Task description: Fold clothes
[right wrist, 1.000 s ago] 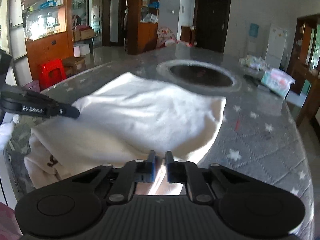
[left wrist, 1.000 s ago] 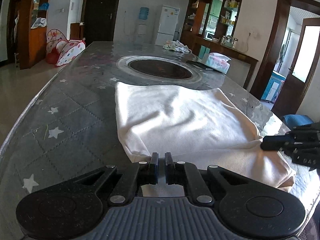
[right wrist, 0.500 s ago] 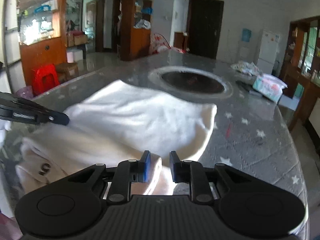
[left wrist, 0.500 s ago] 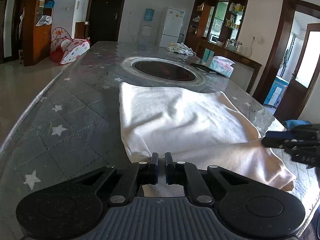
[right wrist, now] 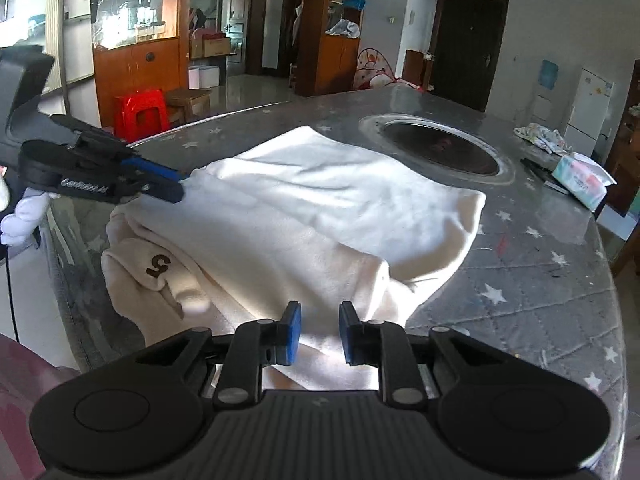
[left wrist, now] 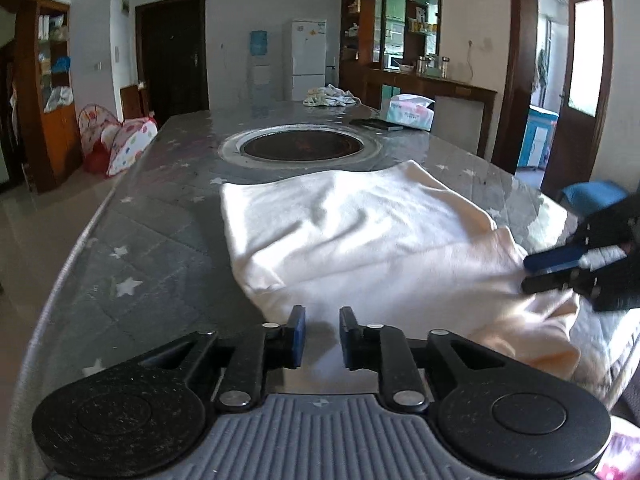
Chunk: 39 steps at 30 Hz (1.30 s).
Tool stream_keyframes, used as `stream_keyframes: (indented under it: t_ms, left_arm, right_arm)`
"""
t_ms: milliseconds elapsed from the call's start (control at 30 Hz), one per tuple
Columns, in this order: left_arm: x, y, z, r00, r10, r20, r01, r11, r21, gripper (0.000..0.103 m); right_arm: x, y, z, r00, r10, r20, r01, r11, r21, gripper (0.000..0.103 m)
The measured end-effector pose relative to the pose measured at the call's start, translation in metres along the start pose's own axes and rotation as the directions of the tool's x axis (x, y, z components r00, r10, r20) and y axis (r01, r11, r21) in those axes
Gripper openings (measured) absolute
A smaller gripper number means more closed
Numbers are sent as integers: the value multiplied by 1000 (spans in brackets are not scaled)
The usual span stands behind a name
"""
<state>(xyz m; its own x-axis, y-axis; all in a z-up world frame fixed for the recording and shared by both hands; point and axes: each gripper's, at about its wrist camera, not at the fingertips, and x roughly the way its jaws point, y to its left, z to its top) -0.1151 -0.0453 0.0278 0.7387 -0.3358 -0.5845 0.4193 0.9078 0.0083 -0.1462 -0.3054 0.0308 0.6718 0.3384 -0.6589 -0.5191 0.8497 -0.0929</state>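
**Inspector:** State both tools and where the garment lies.

**Operator:** My left gripper (left wrist: 322,330) sits low centre of its own view, jaws parted with a clear gap, nothing between them. My right gripper (right wrist: 319,332) stands likewise released in its view, its blue pads (right wrist: 293,334) spread above the cloth's near edge.

**Inspector:** And the garment?

**Operator:** The cream garment (right wrist: 320,208) lies folded on the grey star-patterned table (right wrist: 540,272), filling the middle of both frames, its far edge just short of the round recessed burner (right wrist: 436,148). A rolled portion printed with a "5" (right wrist: 157,265) hangs toward the lower left of the right view.

**Inspector:** Anything else on the surface?

**Operator:** A tissue pack (left wrist: 411,110) at upper right of the left view, beside a dark flat item I cannot identify.
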Motion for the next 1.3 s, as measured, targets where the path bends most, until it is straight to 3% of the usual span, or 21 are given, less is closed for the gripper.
stream_keyframes:
  t_ms: [167, 267, 467, 667, 700, 800, 867, 900, 1067, 1233, 1300]
  left_arm:
    - [-19, -5, -11, 1000, -5, -10, 6, 997, 78, 30]
    - [-35, -11, -17, 1000, -24, -3, 24, 989, 147, 40]
    - [-52, -39, -33, 996, -86, 0, 81, 940, 331, 47]
    - [-42, -58, -38, 995, -98, 36, 75, 907, 414, 47]
    - [-40, -61, -39, 994, -101, 42, 73, 901, 428, 46]
    - [-35, -70, -42, 992, -108, 60, 68, 881, 468, 26]
    - [-32, -75, -42, 991, -112, 72, 64, 872, 485, 18]
    - [-32, -73, -39, 991, -114, 76, 64, 878, 474, 12]
    - [-25, -53, -9, 985, -147, 86, 109, 932, 346, 10]
    - [-2, -32, 18, 982, -183, 54, 168, 963, 209, 4]
    - [6, -27, 22, 983, -181, 39, 170, 966, 196, 4]
  right_arm:
    - [0, 0, -3, 1000, -1, -10, 1, 1000, 9, 21]
    - [-8, 2, 0, 1000, 2, 4, -2, 1000, -5, 22]
    - [-24, 7, 0, 1000, 7, 10, -6, 999, -35, 33]
    - [-35, 14, -7, 1000, 10, -12, -11, 997, -74, 43]
    - [-38, 16, -8, 1000, 8, -15, -9, 996, -86, 45]
    - [-44, 20, -11, 1000, 2, -24, -5, 992, -124, 51]
    - [-46, 24, -14, 999, 2, -35, -8, 987, -161, 52]
    - [-47, 25, -16, 999, 4, -40, -11, 984, -176, 54]
    - [-43, 35, -18, 1000, 9, -24, -15, 968, -250, 62]
    - [-22, 38, -13, 1000, 30, 6, -27, 961, -274, 63]
    - [-11, 35, -12, 999, 45, 0, -44, 961, -272, 57]
